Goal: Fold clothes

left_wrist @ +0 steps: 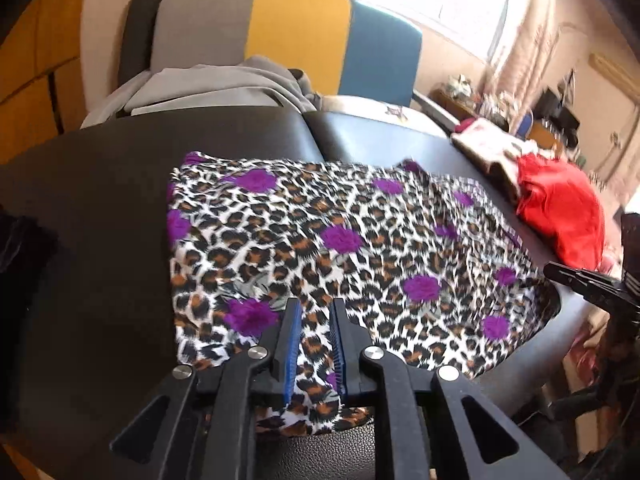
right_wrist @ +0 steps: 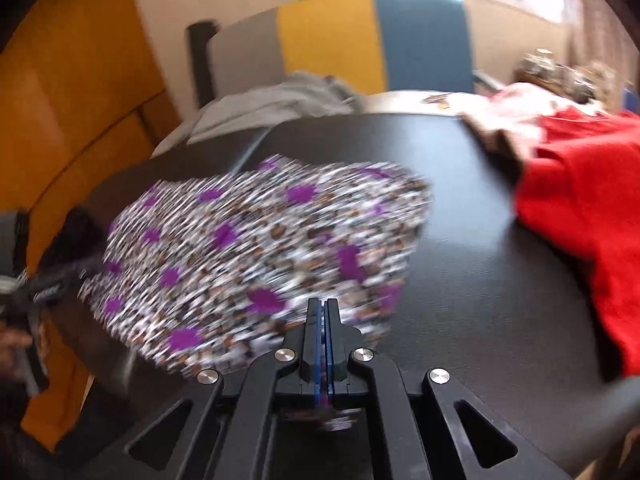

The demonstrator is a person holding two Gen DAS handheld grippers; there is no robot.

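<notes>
Black padded worktop (left_wrist: 100,200) serving as the folding ground, middle kept free for one piece at a time. Behind it, a grey, yellow and blue chair (left_wrist: 300,32) heaped with grey clothes (left_wrist: 224,84), probably waiting their turn. Centre of the worktop, reaching to the near edge: the leopard-print garment (left_wrist: 320,240) with purple blooms, spread fairly flat, hem drooping over the front. Pushed to the far right end, a red garment (left_wrist: 560,216), likely parked out of the way. Left claw (left_wrist: 316,308) low over the near hem, jaws a little apart with print cloth in the gap and no clear pinch. Right claw (right_wrist: 322,304) clamped tight on the garment's edge, seemingly to carry that side over for a fold. Impossible to make out what kind of garment this is, sleeves and neckline unseen; right wrist view smeared by blur; the worktop's legs and the hands holding the claws cut off.
</notes>
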